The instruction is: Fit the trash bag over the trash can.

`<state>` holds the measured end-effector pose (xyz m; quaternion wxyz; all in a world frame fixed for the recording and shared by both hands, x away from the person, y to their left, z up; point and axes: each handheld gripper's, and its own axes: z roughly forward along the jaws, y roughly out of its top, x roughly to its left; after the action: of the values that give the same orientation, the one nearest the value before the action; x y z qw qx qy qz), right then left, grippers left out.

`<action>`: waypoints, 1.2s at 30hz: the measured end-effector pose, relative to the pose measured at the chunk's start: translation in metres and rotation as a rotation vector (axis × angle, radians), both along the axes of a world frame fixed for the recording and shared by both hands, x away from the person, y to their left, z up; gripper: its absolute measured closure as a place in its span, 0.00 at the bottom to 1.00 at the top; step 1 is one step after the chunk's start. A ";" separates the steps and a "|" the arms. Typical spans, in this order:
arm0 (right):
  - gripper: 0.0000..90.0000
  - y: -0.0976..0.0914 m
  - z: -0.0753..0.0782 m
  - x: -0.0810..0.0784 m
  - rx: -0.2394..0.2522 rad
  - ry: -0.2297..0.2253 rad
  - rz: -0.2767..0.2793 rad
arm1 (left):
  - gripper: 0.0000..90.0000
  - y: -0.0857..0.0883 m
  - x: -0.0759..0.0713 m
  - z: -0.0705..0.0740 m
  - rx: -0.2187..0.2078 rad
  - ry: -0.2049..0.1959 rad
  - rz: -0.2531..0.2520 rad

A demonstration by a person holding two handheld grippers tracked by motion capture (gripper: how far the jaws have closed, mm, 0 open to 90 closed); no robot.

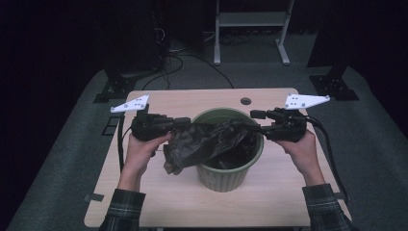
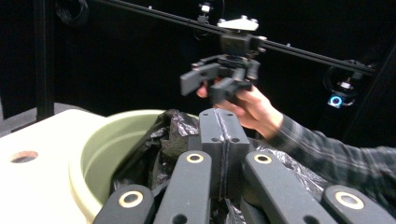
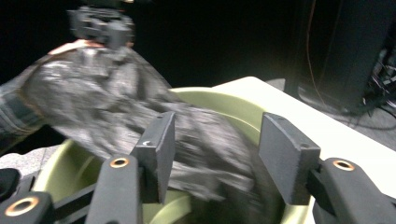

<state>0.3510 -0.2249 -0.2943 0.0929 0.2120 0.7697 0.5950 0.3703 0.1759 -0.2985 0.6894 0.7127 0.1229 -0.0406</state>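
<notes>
A pale green bin (image 1: 226,175) stands in the middle of the wooden table (image 1: 159,202). A crumpled black plastic bag (image 1: 207,142) lies across its mouth and hangs over its left rim. My left gripper (image 1: 185,122) is at the bin's left rim, shut on the bag's edge; in the left gripper view its jaws (image 2: 224,126) are pressed together with the bag (image 2: 173,135) bunched around them. My right gripper (image 1: 255,126) is at the bin's right rim. In the right gripper view its jaws (image 3: 217,144) stand apart, with the bag (image 3: 116,93) stretching away from them over the bin (image 3: 219,102).
A round cable hole (image 1: 246,101) sits near the table's far edge. A white metal stand (image 1: 250,19) and loose cables (image 1: 173,62) are on the floor behind. Dark stands flank the table's far corners. The table's near edge lies close to the person's sleeves.
</notes>
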 end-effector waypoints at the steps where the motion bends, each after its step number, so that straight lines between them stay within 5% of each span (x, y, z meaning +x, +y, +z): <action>1: 0.50 0.001 0.002 -0.003 0.000 -0.007 0.003 | 1.00 -0.004 0.002 0.002 -0.001 -0.003 0.004; 9: 0.42 0.025 0.002 -0.012 -0.041 -0.032 0.076 | 1.00 -0.031 0.017 0.018 -0.013 -0.015 0.044; 16: 0.34 0.040 0.004 -0.015 -0.029 -0.035 0.126 | 1.00 -0.040 0.021 0.026 -0.033 -0.019 0.093; 20: 0.33 0.057 0.003 -0.015 -0.084 -0.039 0.126 | 1.00 -0.042 0.020 0.028 -0.053 -0.012 0.091; 22: 0.45 0.061 0.000 -0.013 -0.106 -0.027 0.114 | 1.00 -0.044 0.018 0.028 -0.054 -0.018 0.080; 25: 0.87 0.063 -0.003 -0.012 -0.124 -0.033 0.110 | 1.00 -0.045 0.016 0.028 -0.051 -0.019 0.070; 27: 1.00 0.063 -0.003 -0.010 -0.125 -0.016 0.117 | 1.00 -0.043 0.015 0.029 -0.041 -0.026 0.068; 36: 1.00 0.041 -0.006 -0.005 -0.088 0.028 0.070 | 0.56 -0.004 0.000 0.018 -0.046 0.011 0.113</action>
<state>0.3457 -0.1843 -0.3006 0.0706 0.1888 0.8032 0.5606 0.3704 0.1715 -0.2801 0.7062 0.6883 0.1657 -0.0086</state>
